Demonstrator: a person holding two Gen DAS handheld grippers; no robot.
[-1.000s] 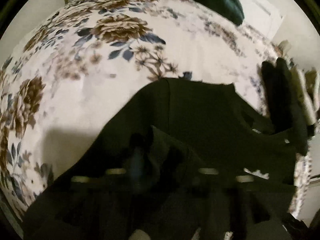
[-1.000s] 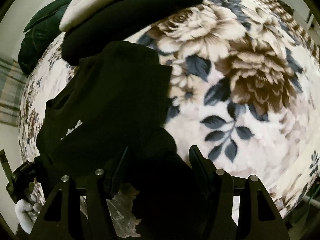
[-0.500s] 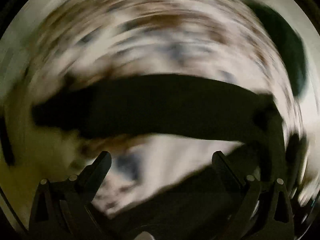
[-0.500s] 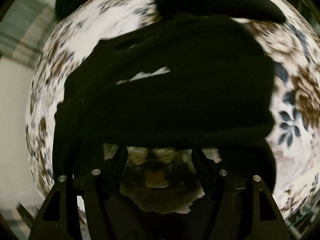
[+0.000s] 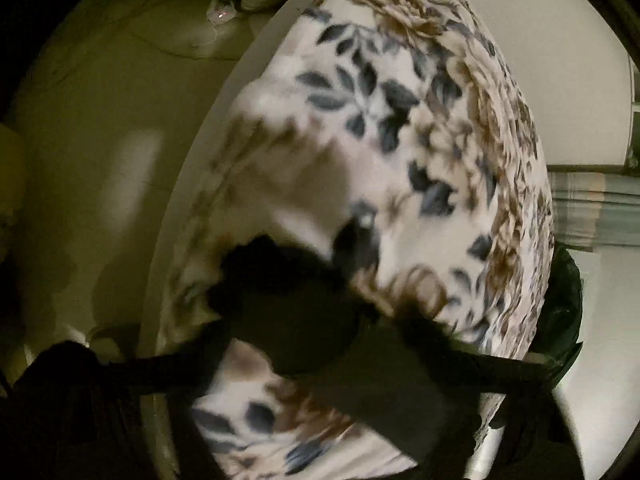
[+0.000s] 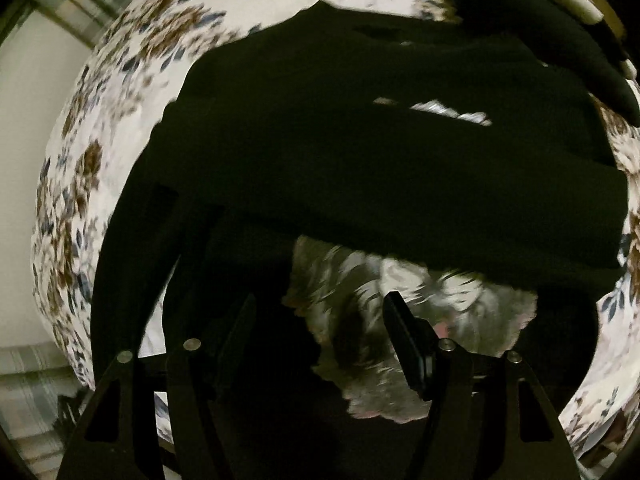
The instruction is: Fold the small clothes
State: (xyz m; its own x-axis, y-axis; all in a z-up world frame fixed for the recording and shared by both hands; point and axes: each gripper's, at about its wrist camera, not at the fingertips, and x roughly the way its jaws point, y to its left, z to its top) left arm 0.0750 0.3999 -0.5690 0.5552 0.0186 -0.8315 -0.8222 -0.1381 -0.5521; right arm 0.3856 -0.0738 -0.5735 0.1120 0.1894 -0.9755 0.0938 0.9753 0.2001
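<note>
Bed, covered with a floral blanket: cream ground, brown blooms, blue-grey leaves. Both views are motion-blurred and the light is low.

Left wrist view: the camera looks down across the blanket's edge, with a pale bed rim and an olive-tan floor to the left. A black garment lies bunched on the blanket low in the frame, near that edge. The left claw shows only as dark smeared bars crossing the bottom. Its jaws have just been closing, and black cloth fills the space where they stand. Dark on dark, so I cannot tell whether the pads press on it. A dark green cushion lies at the far right edge of the bed.

Right wrist view: the right claw points steeply down, jaws well apart and clamped on nothing. Between the fingers lie black cloth on the left and bare blanket on the right. The same black garment spreads wide across the middle of the bed, laid over itself in a broad band, with a small pale marking on it. A stack of dark clothes sits beyond it at the upper right, touching its far edge.
</note>
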